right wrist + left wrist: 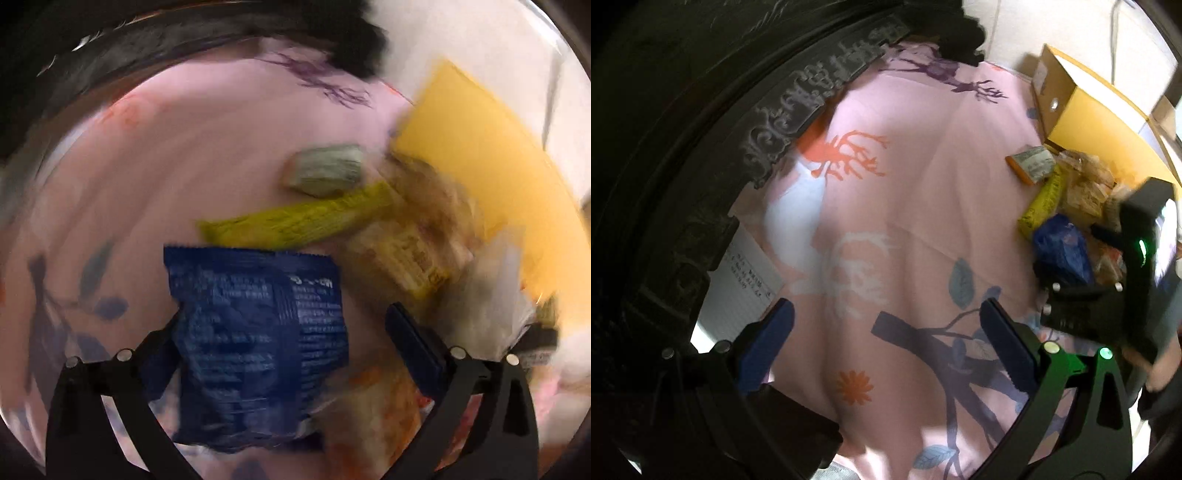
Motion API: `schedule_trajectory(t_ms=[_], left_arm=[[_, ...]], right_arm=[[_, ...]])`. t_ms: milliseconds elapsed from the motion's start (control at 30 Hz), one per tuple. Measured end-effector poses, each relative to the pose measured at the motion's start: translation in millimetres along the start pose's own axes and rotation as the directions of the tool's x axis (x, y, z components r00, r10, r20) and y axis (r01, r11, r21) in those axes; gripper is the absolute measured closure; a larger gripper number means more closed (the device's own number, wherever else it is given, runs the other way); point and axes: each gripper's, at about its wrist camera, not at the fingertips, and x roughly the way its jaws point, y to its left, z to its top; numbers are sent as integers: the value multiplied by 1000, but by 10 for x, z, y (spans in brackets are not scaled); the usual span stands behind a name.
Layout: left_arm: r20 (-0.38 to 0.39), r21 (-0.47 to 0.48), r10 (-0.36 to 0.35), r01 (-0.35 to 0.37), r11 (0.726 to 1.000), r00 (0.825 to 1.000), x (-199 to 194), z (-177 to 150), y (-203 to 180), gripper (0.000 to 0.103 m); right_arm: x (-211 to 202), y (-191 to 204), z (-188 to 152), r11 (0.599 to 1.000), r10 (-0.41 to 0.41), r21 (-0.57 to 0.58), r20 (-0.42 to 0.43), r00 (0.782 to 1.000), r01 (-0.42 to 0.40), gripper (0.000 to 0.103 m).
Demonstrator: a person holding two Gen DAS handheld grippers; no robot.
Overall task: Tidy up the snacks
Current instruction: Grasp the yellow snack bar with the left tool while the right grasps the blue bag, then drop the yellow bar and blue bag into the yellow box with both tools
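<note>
A pile of snack packets lies on a pink patterned cloth (923,177) beside a yellow cardboard box (1097,122). In the right wrist view a blue packet (255,339) lies between the wide-open fingers of my right gripper (284,339), with a yellow-green packet (295,221) and a grey-green packet (328,170) beyond it. This view is blurred. My left gripper (886,325) is open and empty over bare cloth. The right gripper (1108,295) shows at the right of the left wrist view, over the blue packet (1063,247).
A dark carved wooden frame (701,147) curves along the left and back. A white sheet of paper (746,288) lies at the left edge of the cloth. More tan and orange packets (399,254) crowd against the open box (480,155).
</note>
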Motion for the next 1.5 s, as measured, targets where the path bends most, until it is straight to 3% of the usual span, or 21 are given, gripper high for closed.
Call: schedule_trajectory(t_ms=[33,100,167,300,400,467,533,667,733,767,800,833,900,933,967,1067,1233,1300,1333,1400,1500], left_arm=[[1,8,7,-7,1000,1000,-3,-4,-22,2],[-5,22,16,-16,1000,1000,16,-14,-62,2],[-20,30,14,-13,999,1000,40,-25,-89,2],[0,50,15,-15,999,1000,9,-46,-142,2],[49,78,-10,6,997,999,-11,15,-227,2],[96,107,-42,32,994,994,-16,85,-353,2],[144,150,-131,109,983,981,20,199,-542,2],[213,271,-208,147,951,955,249,424,-1107,2],[154,319,-265,206,925,952,511,491,-1336,2],[64,329,-261,227,917,963,735,526,-1464,8],[-1,332,-281,265,905,960,887,530,-1538,23],[6,352,-283,263,898,959,948,512,-1590,22],[106,480,-273,191,856,956,932,430,-1742,51],[86,511,-298,215,832,951,928,439,-1778,60],[62,502,-302,232,833,951,931,459,-1784,81],[-24,426,-316,296,855,948,913,542,-1724,82],[5,396,-328,300,868,945,537,477,-1495,83],[9,345,-325,302,889,946,303,469,-1296,83],[19,324,-339,315,892,941,197,429,-1197,83],[49,280,-405,376,883,913,-84,472,-1036,83],[164,328,-407,340,881,899,-577,572,-1070,83]], right_arm=[[-65,-97,-31,995,31,97,-8,999,-30,7],[-261,-85,-45,988,103,119,-4,995,-102,40],[-453,-115,-83,956,217,203,5,976,-213,46],[-1016,-292,-157,899,274,314,137,952,-304,48],[-1539,-473,-243,913,203,309,223,953,-267,48],[-1834,-695,-318,901,160,357,256,953,-247,48],[-2004,-839,-409,888,122,397,282,952,-231,48],[-2296,-1177,-673,838,39,504,327,944,-209,48],[-2373,-1307,-813,810,31,543,338,941,-222,48],[-2424,-1346,-859,809,11,550,339,941,-208,48],[-2378,-1363,-908,814,-11,550,337,941,-188,48],[-2443,-1387,-943,822,-44,547,336,941,-157,48],[-2510,-1416,-1002,822,-68,552,340,938,-140,48],[-2529,-1442,-1011,820,-67,554,343,937,-144,47],[-2536,-1454,-1012,820,-58,550,353,934,-157,47],[-2504,-1403,-937,830,-63,536,360,931,-151,47],[-2578,-1364,-814,850,-23,489,408,913,-197,47],[-2618,-1356,-757,862,-15,464,429,903,-206,48],[-2636,-1343,-710,869,-14,450,434,901,-203,48],[-2675,-1339,-625,880,-22,433,448,894,-195,47],[-2724,-1420,-497,881,-30,424,491,870,-209,47]])
